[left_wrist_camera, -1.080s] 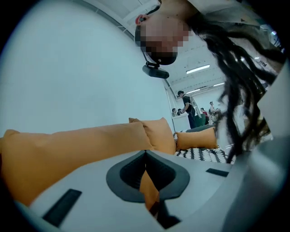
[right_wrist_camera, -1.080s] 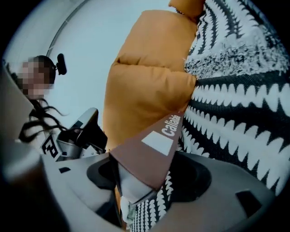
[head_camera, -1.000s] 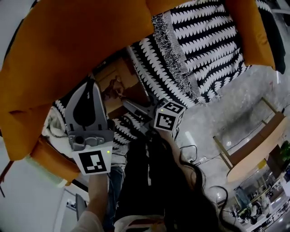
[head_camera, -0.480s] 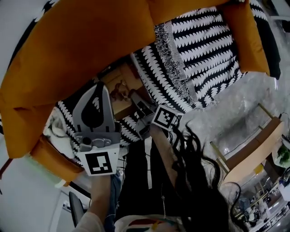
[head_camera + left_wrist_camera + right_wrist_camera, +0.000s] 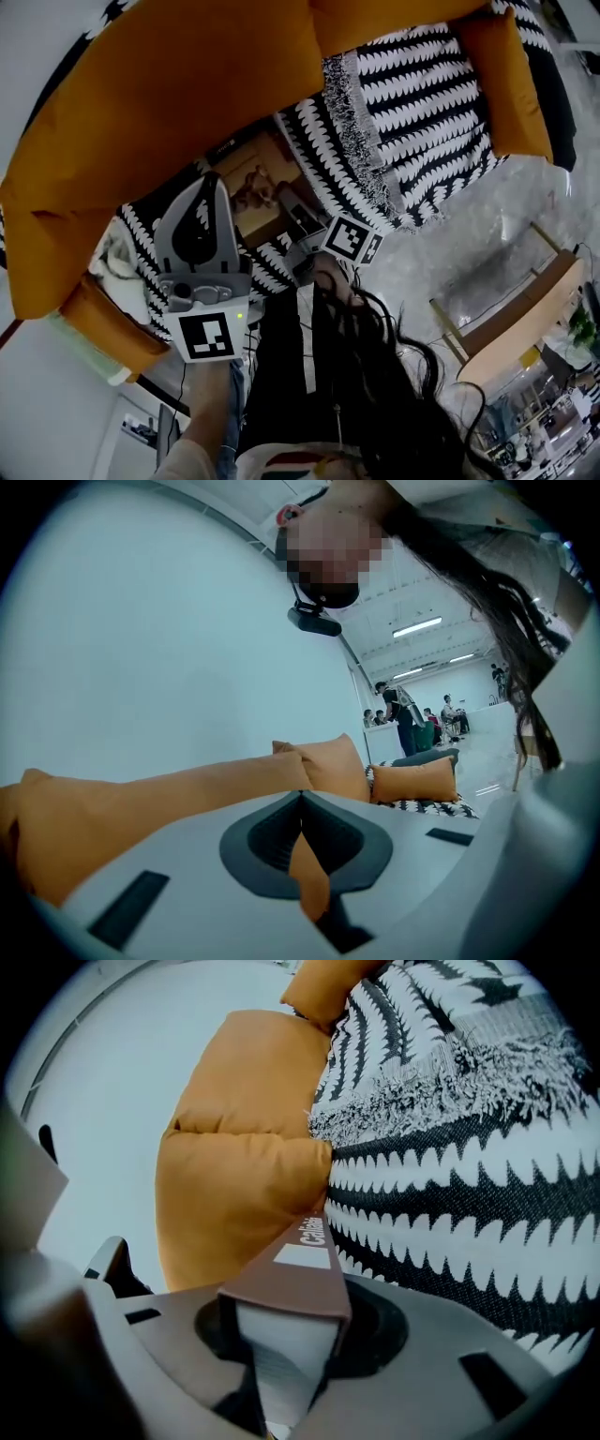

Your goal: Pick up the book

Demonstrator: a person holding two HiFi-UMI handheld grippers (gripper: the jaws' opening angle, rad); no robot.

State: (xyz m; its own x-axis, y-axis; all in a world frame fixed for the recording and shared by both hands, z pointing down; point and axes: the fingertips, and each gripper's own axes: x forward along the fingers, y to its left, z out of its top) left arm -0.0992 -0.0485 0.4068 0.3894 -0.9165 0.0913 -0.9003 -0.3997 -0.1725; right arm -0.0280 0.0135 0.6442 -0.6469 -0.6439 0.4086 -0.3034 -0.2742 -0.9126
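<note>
The book [image 5: 255, 190], brown-covered with a picture on it, lies on the black-and-white blanket [image 5: 412, 103] of an orange sofa. My right gripper [image 5: 298, 220] is at the book's near right corner, its marker cube [image 5: 352, 239] just behind. In the right gripper view the book's corner [image 5: 302, 1269], brown cover over white pages, fills the gap of the right gripper [image 5: 281, 1321]; the jaws are closing and both touch it. My left gripper [image 5: 216, 183] hovers shut left of the book, holding nothing. In the left gripper view the left gripper [image 5: 300, 799] points level toward orange cushions [image 5: 187, 794].
Big orange back cushions [image 5: 169, 94] rise behind the book, with an orange armrest [image 5: 103, 328] at the left. A white cloth bundle [image 5: 111, 258] lies by the left gripper. A low wooden table [image 5: 525, 300] stands on the pale floor at the right. Long dark hair [image 5: 375, 375] hangs below.
The right gripper slid onto the book's corner, rolled, and its jaws narrowed around it. The left gripper stayed almost where it was.
</note>
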